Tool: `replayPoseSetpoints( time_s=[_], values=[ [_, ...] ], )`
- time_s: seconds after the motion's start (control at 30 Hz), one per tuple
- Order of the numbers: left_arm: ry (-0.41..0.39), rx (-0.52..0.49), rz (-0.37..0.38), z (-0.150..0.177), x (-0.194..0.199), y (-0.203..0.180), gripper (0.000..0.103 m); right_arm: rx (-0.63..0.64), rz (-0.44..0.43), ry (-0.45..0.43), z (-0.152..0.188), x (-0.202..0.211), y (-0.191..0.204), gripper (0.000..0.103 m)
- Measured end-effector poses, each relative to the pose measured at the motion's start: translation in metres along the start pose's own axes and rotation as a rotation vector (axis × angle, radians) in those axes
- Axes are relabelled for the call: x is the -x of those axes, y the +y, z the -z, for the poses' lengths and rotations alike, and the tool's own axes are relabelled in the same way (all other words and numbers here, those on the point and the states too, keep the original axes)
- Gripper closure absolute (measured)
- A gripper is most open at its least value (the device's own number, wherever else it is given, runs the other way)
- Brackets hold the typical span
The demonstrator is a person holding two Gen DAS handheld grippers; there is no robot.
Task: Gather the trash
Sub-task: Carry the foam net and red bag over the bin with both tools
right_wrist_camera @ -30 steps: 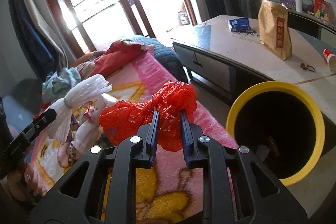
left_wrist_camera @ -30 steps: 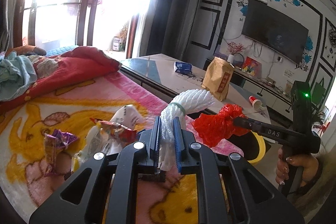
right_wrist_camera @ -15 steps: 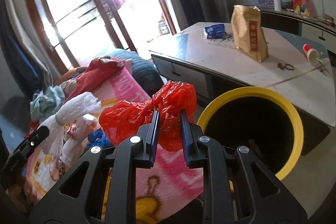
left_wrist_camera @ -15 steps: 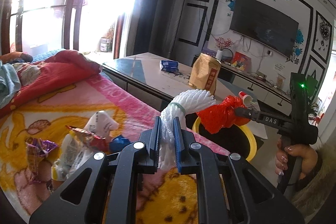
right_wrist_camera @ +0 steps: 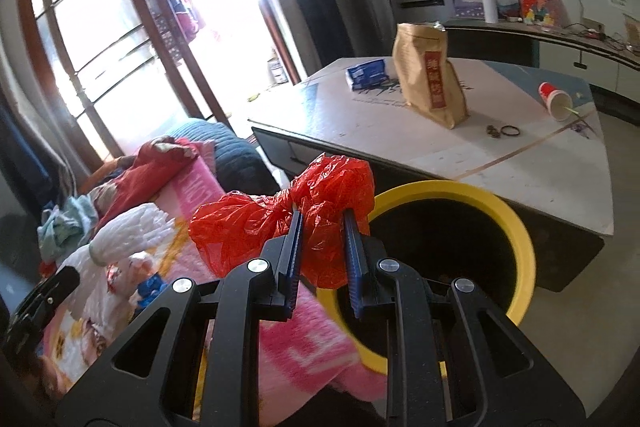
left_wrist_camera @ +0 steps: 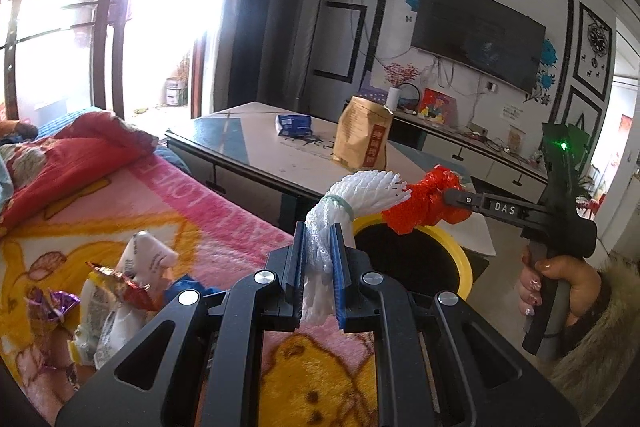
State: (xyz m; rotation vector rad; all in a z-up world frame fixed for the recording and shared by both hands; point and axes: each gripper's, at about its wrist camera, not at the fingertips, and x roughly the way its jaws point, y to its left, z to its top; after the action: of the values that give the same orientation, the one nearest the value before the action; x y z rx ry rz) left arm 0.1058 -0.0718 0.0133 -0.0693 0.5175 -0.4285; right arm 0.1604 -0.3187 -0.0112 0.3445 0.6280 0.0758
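Note:
My left gripper (left_wrist_camera: 319, 235) is shut on a white foam net sleeve (left_wrist_camera: 360, 193) and holds it above the bed edge, near the yellow-rimmed bin (left_wrist_camera: 460, 259). My right gripper (right_wrist_camera: 322, 223) is shut on a crumpled red plastic bag (right_wrist_camera: 328, 195) and holds it at the near rim of the bin (right_wrist_camera: 516, 239). The red bag (left_wrist_camera: 424, 203) also shows in the left wrist view, over the bin's rim. Several wrappers (left_wrist_camera: 116, 279) lie on the pink blanket (left_wrist_camera: 224, 211). The foam sleeve (right_wrist_camera: 132, 231) shows at the left of the right wrist view.
A low table (right_wrist_camera: 520, 163) stands behind the bin with a brown paper bag (right_wrist_camera: 430, 79), a blue packet (right_wrist_camera: 366, 73) and a tipped red cup (right_wrist_camera: 554, 99). Crumpled bedding (left_wrist_camera: 72, 151) lies at the far left. A TV (left_wrist_camera: 476, 31) hangs on the wall.
Both grippers have moved right, off the bed toward the bin, each still holding its item. The bin is now nearer and the red bag is over its rim.

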Motion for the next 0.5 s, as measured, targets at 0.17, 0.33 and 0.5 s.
replayPoseSetpoints(
  time_s=[0.17, 0.33, 0.5],
  values=[
    [0.004, -0.015, 0.017, -0.002, -0.008, -0.008, 0.091, -0.017, 0.027, -0.014, -0.005, 0.001, -0.010, 0.089],
    [0.012, -0.028, 0.035, -0.003, -0.018, -0.014, 0.092, -0.038, 0.055, -0.025, -0.008, 0.002, -0.022, 0.089],
    [0.023, -0.044, 0.048, -0.004, -0.028, -0.023, 0.092, -0.054, 0.085, -0.033, -0.010, 0.002, -0.032, 0.089]
  ],
)
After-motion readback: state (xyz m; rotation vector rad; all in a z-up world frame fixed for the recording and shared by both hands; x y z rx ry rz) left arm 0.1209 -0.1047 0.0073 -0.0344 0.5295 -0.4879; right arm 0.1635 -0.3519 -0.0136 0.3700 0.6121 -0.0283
